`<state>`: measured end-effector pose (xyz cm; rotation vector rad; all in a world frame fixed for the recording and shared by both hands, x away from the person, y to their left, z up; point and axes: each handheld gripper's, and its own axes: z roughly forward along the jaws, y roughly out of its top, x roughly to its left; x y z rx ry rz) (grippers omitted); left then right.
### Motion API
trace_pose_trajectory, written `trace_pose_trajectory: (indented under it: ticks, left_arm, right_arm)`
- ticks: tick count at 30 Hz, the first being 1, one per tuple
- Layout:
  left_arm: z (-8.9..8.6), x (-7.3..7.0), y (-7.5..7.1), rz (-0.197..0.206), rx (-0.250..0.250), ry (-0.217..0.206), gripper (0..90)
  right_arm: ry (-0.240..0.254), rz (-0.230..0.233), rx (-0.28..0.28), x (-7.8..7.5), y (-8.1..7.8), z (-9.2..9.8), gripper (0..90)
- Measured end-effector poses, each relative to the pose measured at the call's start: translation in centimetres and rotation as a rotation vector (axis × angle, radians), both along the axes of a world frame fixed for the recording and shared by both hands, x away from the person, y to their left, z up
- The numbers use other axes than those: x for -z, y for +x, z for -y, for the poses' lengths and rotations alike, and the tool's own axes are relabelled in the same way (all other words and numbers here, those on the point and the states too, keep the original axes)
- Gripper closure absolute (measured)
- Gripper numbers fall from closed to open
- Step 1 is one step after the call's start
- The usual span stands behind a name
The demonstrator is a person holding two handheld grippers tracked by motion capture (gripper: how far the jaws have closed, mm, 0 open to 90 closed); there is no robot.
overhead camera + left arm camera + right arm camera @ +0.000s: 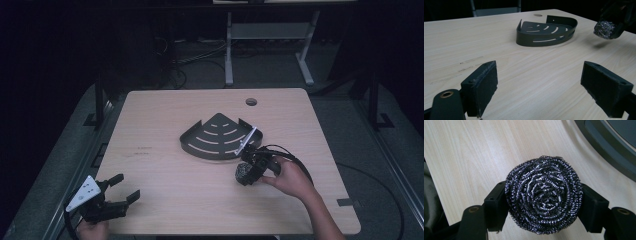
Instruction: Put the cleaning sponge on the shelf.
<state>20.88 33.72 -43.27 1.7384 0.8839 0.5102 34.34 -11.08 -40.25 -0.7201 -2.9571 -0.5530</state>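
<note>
A round steel-wool scourer (544, 195) is pinched between both pads of my right gripper (544, 207), which is shut on it. From above, the scourer (243, 172) hangs just over the table, a little right of centre and in front of a dark quarter-round corner shelf (216, 137). The left gripper view has the scourer (604, 29) lifted above its shadow, to the right of the shelf (544, 33). My left gripper (125, 188) rests at the table's front left corner. It stands open, its pads (485, 85) wide apart over bare wood.
The light wooden table (165, 190) has a round cable hole (251, 102) at the back right. The shelf's silver bar (246, 140) lies along its right edge. A cable (295, 162) loops behind my right hand. Dark floor and a desk frame (270, 47) lie beyond.
</note>
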Motion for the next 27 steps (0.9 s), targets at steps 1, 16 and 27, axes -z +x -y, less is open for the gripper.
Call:
trace_pose_trajectory:
  ticks: [1,16,27]
  left_arm:
    - [0.0,0.0,0.0,0.001,-0.001,0.001,13.3]
    - [-0.1,-0.1,0.0,0.005,0.0,0.0,13.3]
    - [0.0,-0.1,0.1,0.004,0.0,0.0,13.3]
  right_arm:
    - [0.003,0.001,0.0,0.0,0.0,0.0,32.7]
    - [0.02,-0.002,-0.006,-0.8,0.7,-0.4,32.7]
    - [0.021,-0.007,0.001,-1.1,1.0,-0.1,32.6]
